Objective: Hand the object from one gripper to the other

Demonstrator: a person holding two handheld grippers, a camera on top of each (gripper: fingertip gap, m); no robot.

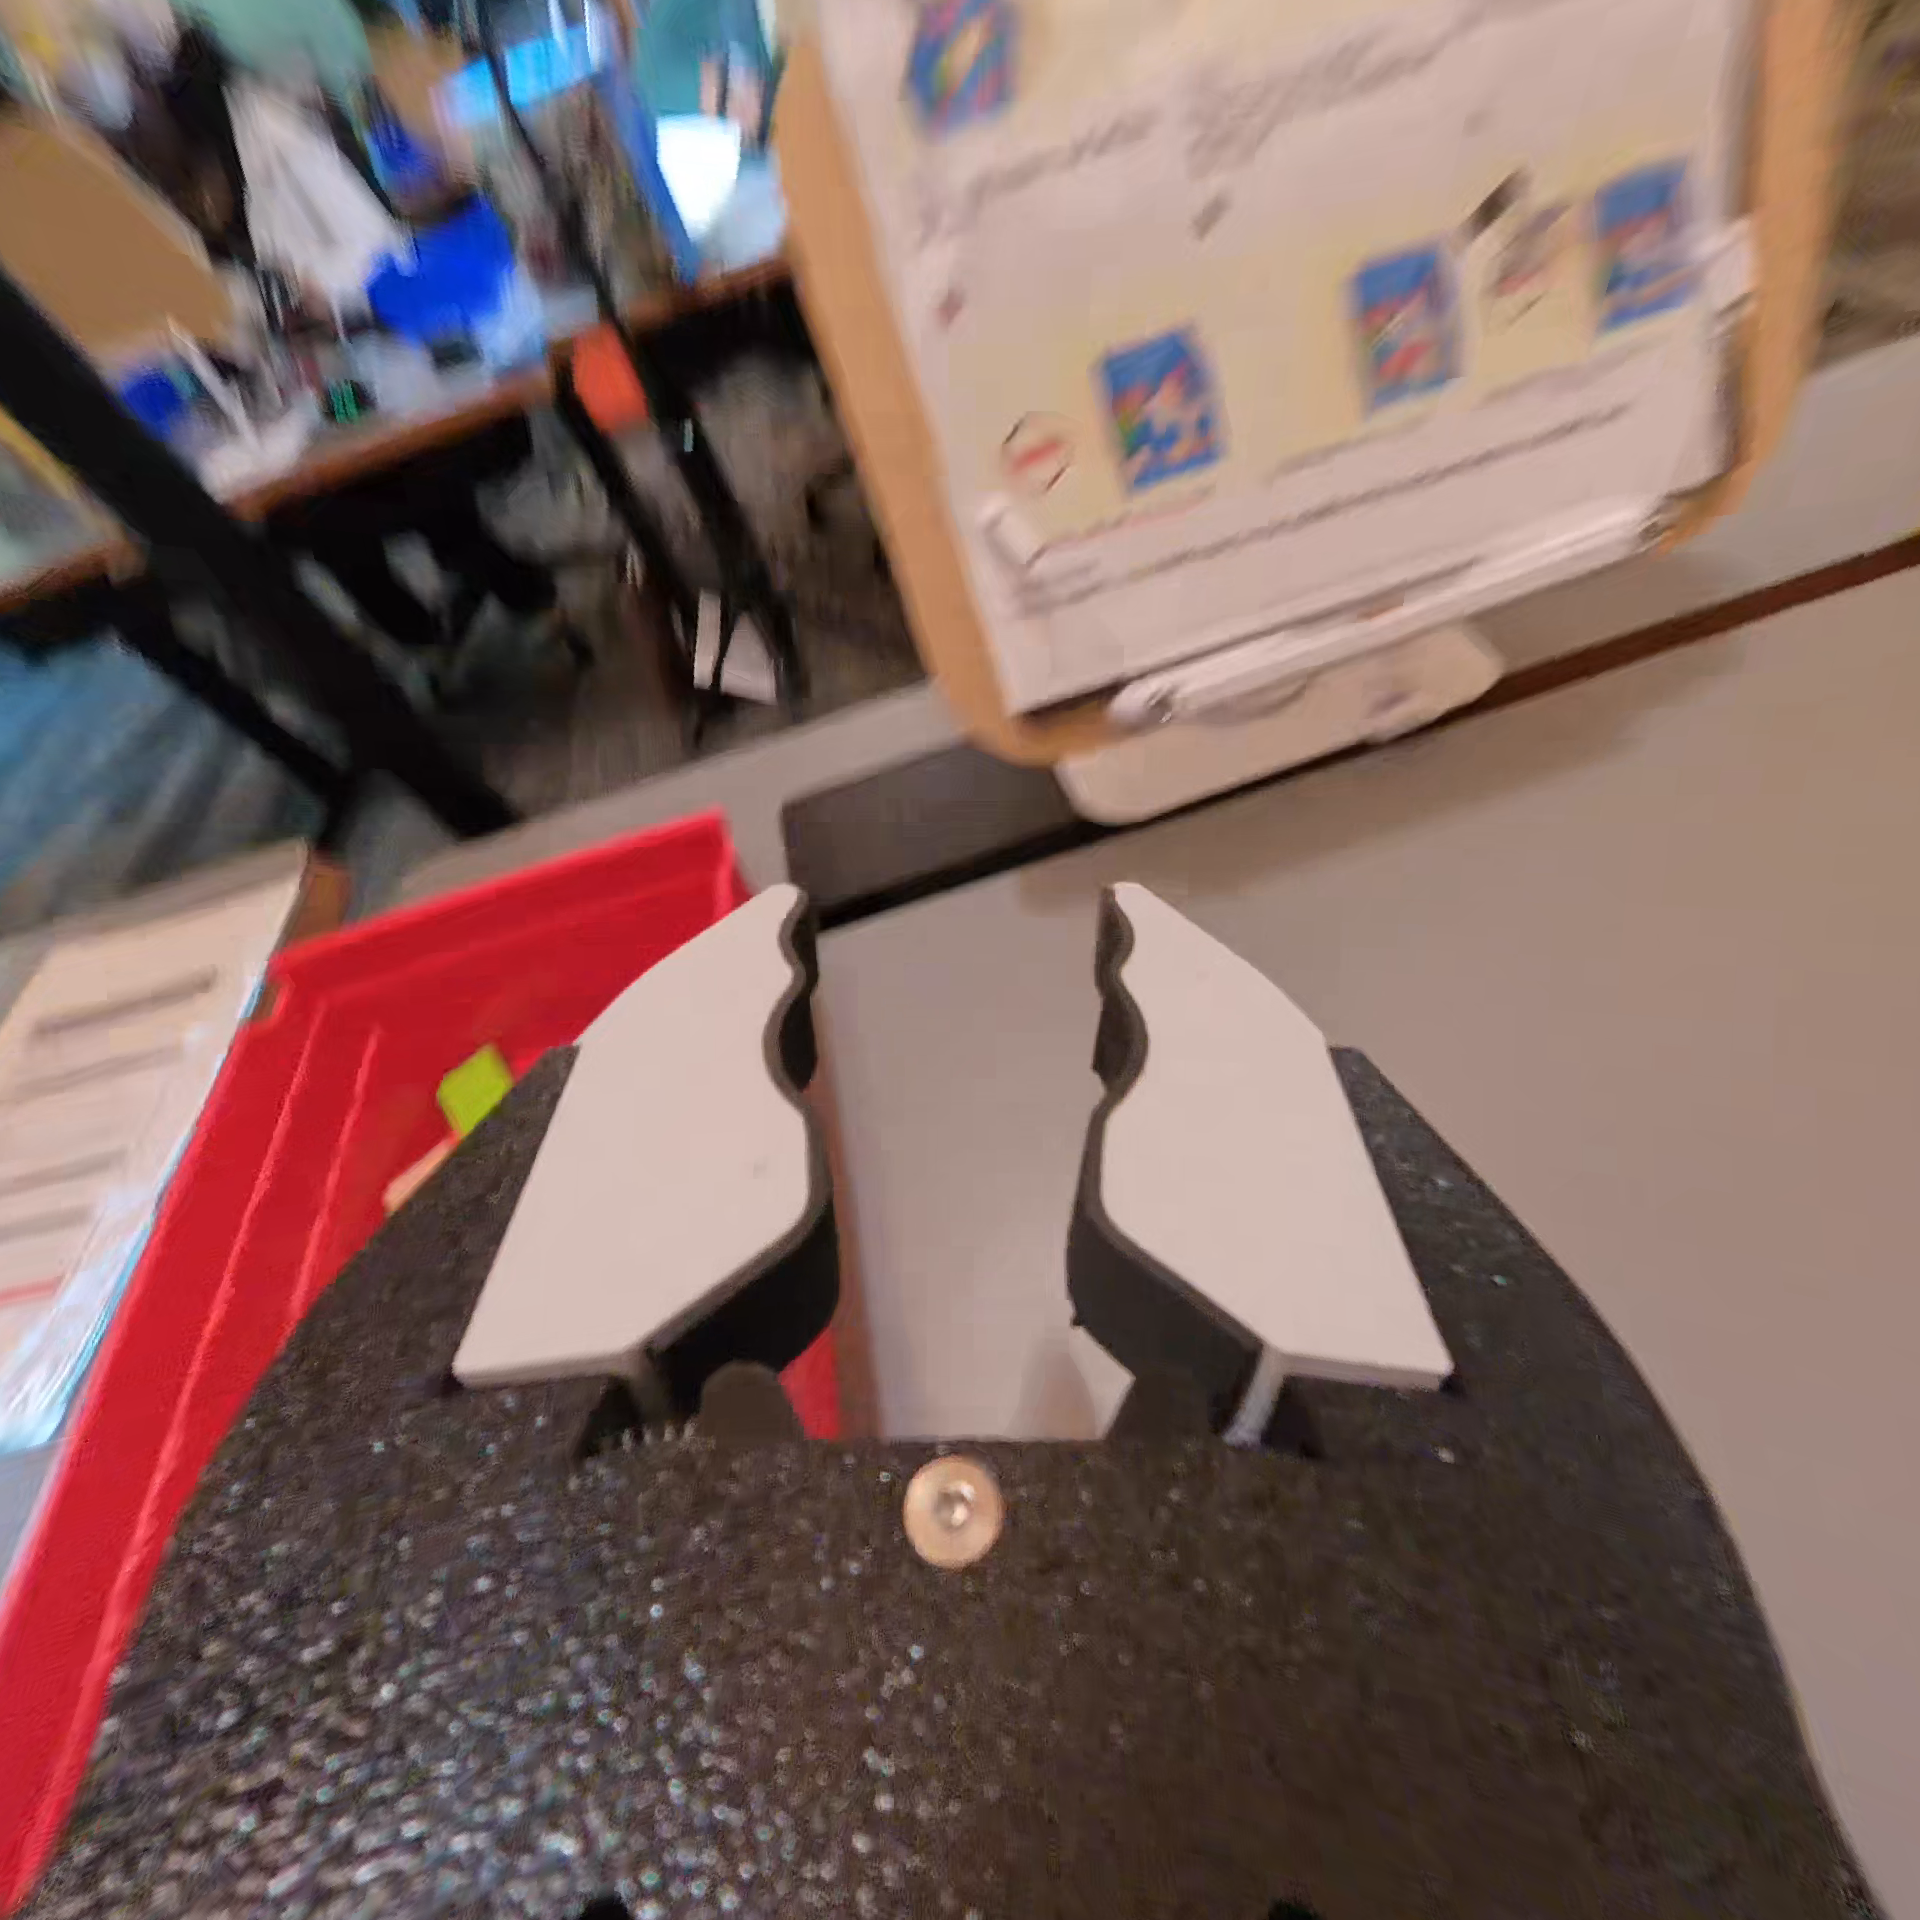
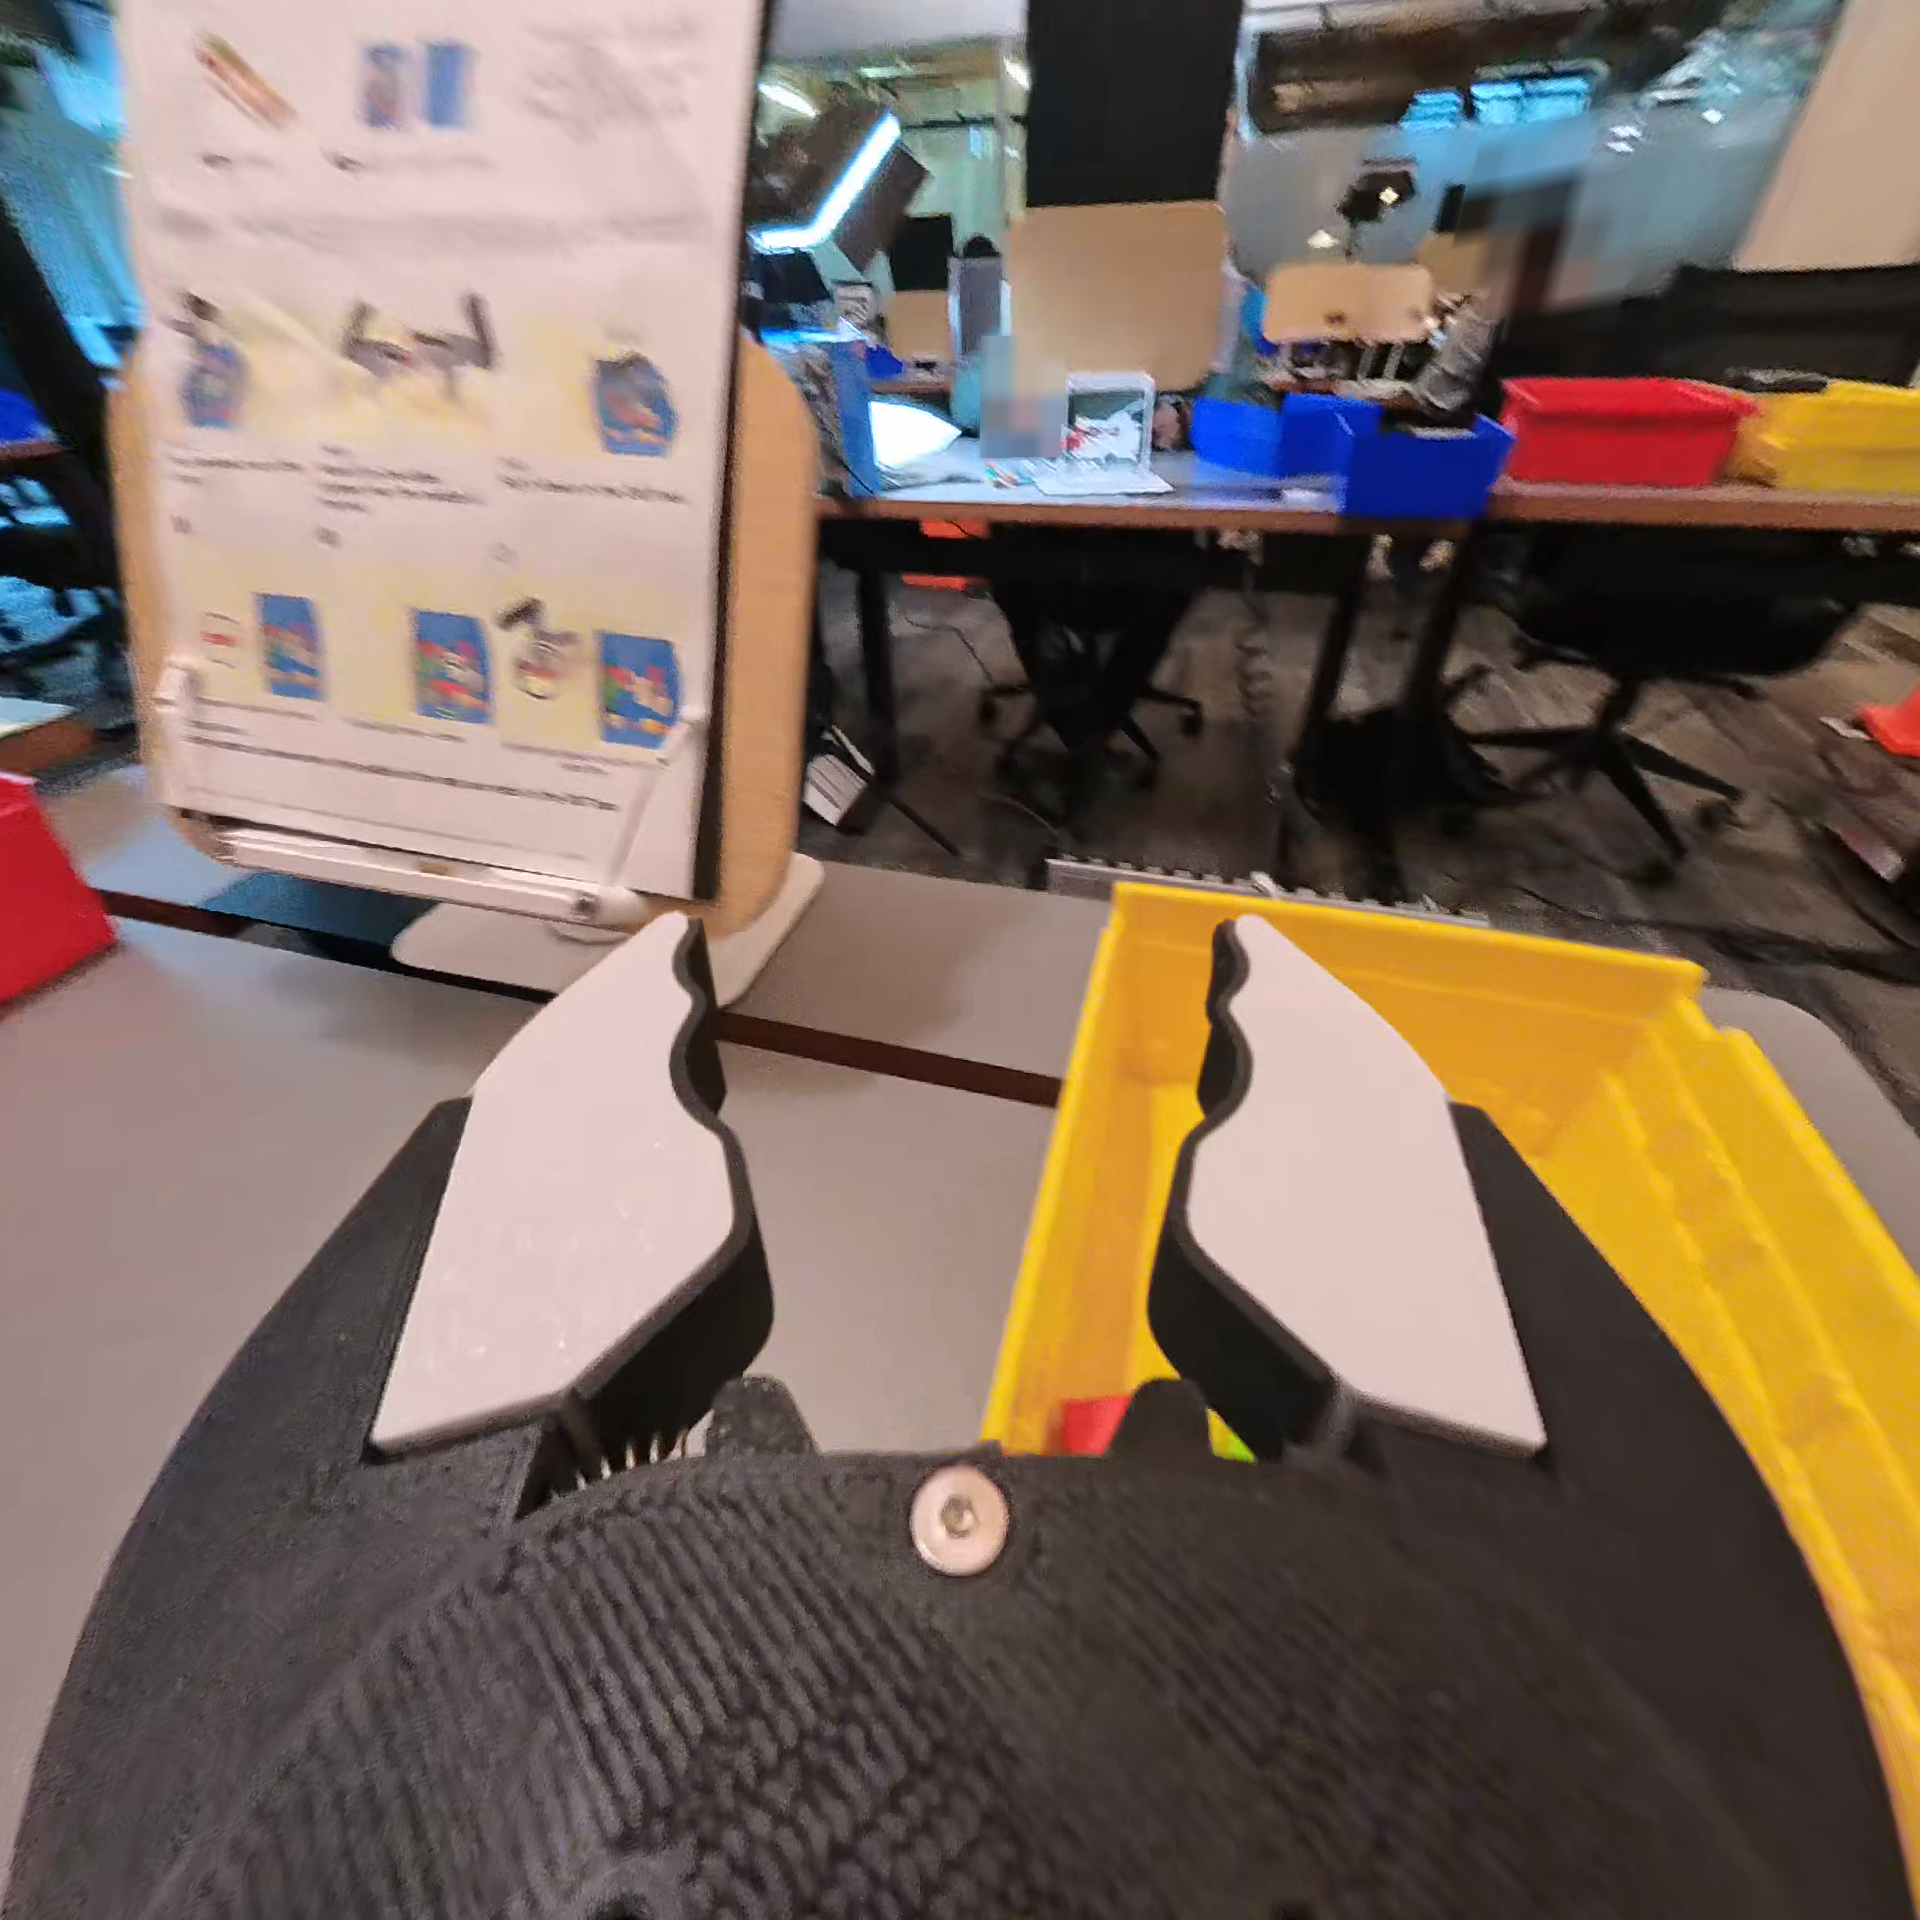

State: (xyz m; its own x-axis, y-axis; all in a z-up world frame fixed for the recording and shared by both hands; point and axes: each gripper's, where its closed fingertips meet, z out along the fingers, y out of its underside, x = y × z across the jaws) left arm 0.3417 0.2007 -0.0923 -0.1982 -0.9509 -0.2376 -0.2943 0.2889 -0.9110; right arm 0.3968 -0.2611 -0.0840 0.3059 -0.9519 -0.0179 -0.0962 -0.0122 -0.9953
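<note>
My left gripper (image 1: 956,914) is open and empty above the grey table (image 1: 1455,1039), just right of a red bin (image 1: 312,1091). A lime-green piece (image 1: 473,1086) lies in that bin, partly hidden by the gripper body. My right gripper (image 2: 961,945) is open and empty, its right finger (image 2: 1340,1174) over the left wall of a yellow bin (image 2: 1621,1122). A small red piece (image 2: 1093,1421) and a sliver of green (image 2: 1231,1446) show in the yellow bin behind the gripper body. Neither gripper shows in the other's view.
An instruction sheet on a cardboard stand (image 1: 1299,343) stands at the table's far side; it also shows in the right wrist view (image 2: 436,447). A dark flat slab (image 1: 914,831) lies before it. A stack of papers (image 1: 114,1091) lies left of the red bin. Desks and chairs stand beyond.
</note>
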